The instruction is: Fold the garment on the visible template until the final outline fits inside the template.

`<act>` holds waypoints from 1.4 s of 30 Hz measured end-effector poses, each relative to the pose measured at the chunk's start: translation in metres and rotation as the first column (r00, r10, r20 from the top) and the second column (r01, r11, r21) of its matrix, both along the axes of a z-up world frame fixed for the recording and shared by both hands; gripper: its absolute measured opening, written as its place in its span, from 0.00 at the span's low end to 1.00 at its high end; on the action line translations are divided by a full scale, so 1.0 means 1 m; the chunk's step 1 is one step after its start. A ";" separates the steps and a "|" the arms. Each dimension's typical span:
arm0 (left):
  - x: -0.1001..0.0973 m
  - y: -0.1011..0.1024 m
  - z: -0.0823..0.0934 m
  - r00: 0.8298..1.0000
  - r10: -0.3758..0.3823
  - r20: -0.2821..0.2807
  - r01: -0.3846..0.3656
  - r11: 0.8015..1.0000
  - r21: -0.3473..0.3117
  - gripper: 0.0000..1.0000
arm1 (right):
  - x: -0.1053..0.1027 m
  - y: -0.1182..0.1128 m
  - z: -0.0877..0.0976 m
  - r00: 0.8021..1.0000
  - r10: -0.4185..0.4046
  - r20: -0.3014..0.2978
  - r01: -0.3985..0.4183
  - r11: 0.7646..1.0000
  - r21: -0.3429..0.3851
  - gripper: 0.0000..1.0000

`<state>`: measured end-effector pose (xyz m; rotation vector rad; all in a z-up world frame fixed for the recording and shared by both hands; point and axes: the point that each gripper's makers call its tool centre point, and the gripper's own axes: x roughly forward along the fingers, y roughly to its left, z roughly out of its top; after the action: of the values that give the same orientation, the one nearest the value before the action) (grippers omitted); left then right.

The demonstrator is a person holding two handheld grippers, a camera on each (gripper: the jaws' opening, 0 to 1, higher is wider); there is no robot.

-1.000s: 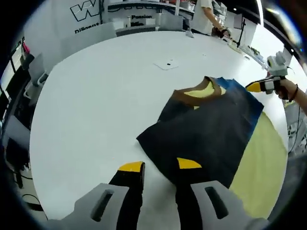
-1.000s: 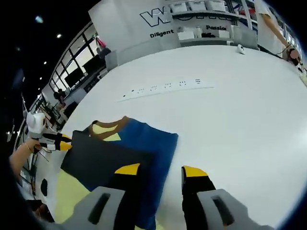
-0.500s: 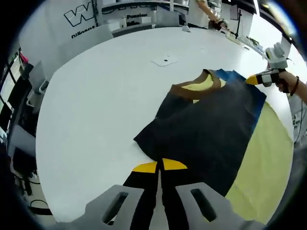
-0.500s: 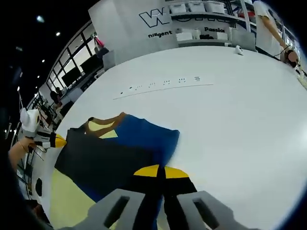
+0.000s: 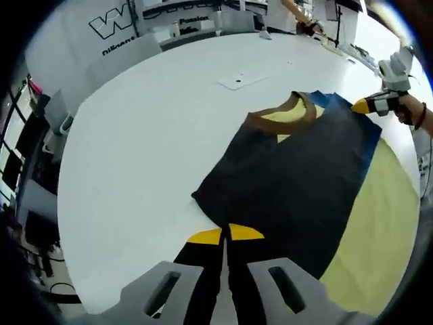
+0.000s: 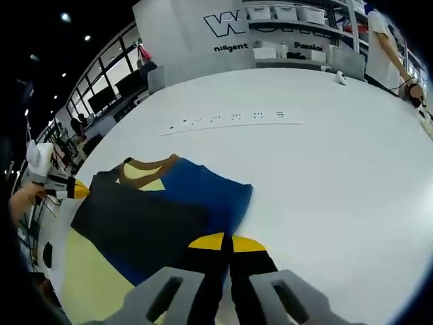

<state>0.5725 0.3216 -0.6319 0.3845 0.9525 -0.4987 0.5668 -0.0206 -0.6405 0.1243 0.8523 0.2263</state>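
Here, garment (image 5: 298, 183) laid dark-side-up over yellow template (image 5: 375, 230) on white table (image 5: 135, 135). Left gripper (image 5: 224, 234) clamped on hem; right gripper (image 6: 226, 242) pinched on blue edge.

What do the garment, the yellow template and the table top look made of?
Garment: soft matte knit cloth, probably; it lies limp, with a ribbed-looking brown collar. Template: thin flat pale-yellow sheet, paper or plastic, cannot tell. Table: smooth hard white surface, faint sheen, likely laminate.

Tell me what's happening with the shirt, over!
Left tongs shut on shirt hem. Right tongs shut on its blue edge. Shirt partly folded, overhanging yellow template. Nothing in the way.
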 end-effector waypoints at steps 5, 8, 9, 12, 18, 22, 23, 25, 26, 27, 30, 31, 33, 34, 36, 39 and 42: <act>-0.005 0.001 0.001 1.000 0.009 0.016 -0.009 1.000 0.015 0.02 | 0.001 0.001 0.000 1.000 0.007 0.007 -0.007 1.000 -0.014 0.00; -0.007 0.002 0.003 0.999 -0.007 0.043 0.005 1.000 0.027 0.02 | 0.002 0.002 0.001 1.000 0.012 0.013 -0.012 1.000 -0.016 0.00; -0.009 0.001 0.004 0.999 -0.004 0.049 0.003 1.000 0.019 0.02 | 0.003 0.001 0.002 1.000 0.004 0.022 -0.003 1.000 -0.016 0.00; -0.008 0.004 0.009 0.997 0.000 0.072 -0.002 1.000 0.023 0.07 | 0.009 -0.002 0.014 0.996 -0.033 0.078 0.033 0.999 0.007 0.14; 0.005 0.005 0.029 0.990 0.045 0.132 -0.034 0.996 -0.083 0.32 | 0.001 -0.004 0.024 0.995 -0.010 0.098 0.011 1.000 -0.010 0.27; -0.005 0.004 0.034 0.987 0.081 0.137 -0.062 0.989 -0.133 0.51 | -0.013 0.002 0.024 0.997 -0.012 0.071 0.010 1.000 0.028 0.38; -0.007 0.004 0.034 0.987 0.082 0.138 -0.062 0.988 -0.143 0.56 | -0.015 0.003 0.024 0.997 -0.006 0.072 0.004 1.000 0.031 0.40; -0.013 0.002 0.033 0.988 0.102 0.115 -0.081 0.982 -0.171 0.64 | -0.026 0.007 0.027 0.996 0.010 0.084 -0.013 0.999 0.038 0.44; -0.017 0.002 0.033 0.988 0.119 0.098 -0.100 0.978 -0.185 0.68 | -0.035 0.010 0.029 0.996 0.020 0.084 -0.024 0.999 0.046 0.47; -0.019 0.001 0.034 0.987 0.127 0.101 -0.105 0.974 -0.200 0.71 | -0.037 0.012 0.031 0.996 0.025 0.089 -0.030 0.998 0.054 0.52; -0.026 0.001 0.036 0.984 0.146 0.099 -0.120 0.965 -0.233 0.81 | -0.043 0.015 0.035 0.995 0.046 0.092 -0.052 0.997 0.061 0.58; -0.027 0.001 0.037 0.984 0.148 0.100 -0.121 0.964 -0.235 0.84 | -0.044 0.016 0.036 0.994 0.054 0.094 -0.060 0.996 0.060 0.60; -0.033 0.001 0.038 0.982 0.162 0.095 -0.134 0.959 -0.251 0.86 | -0.047 0.017 0.040 0.993 0.058 0.103 -0.065 0.995 0.069 0.65; -0.034 0.000 0.039 0.982 0.163 0.093 -0.135 0.957 -0.256 0.87 | -0.048 0.018 0.041 0.993 0.061 0.102 -0.068 0.995 0.074 0.68; -0.042 -0.002 0.042 0.980 0.179 0.087 -0.148 0.947 -0.286 0.90 | -0.053 0.021 0.045 0.992 0.070 0.106 -0.079 0.993 0.084 0.73; -0.051 -0.003 0.044 0.979 0.184 0.090 -0.150 0.943 -0.296 0.93 | -0.061 0.024 0.047 0.991 0.089 0.104 -0.099 0.991 0.089 0.81; -0.062 -0.001 0.045 0.981 0.164 0.105 -0.131 0.955 -0.268 0.91 | -0.070 0.025 0.048 0.992 0.094 0.089 -0.102 0.990 0.100 0.85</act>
<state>0.5105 0.3208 -0.5864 0.1048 0.7745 -0.4504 0.4970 0.0048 -0.5924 0.1692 0.7638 0.3661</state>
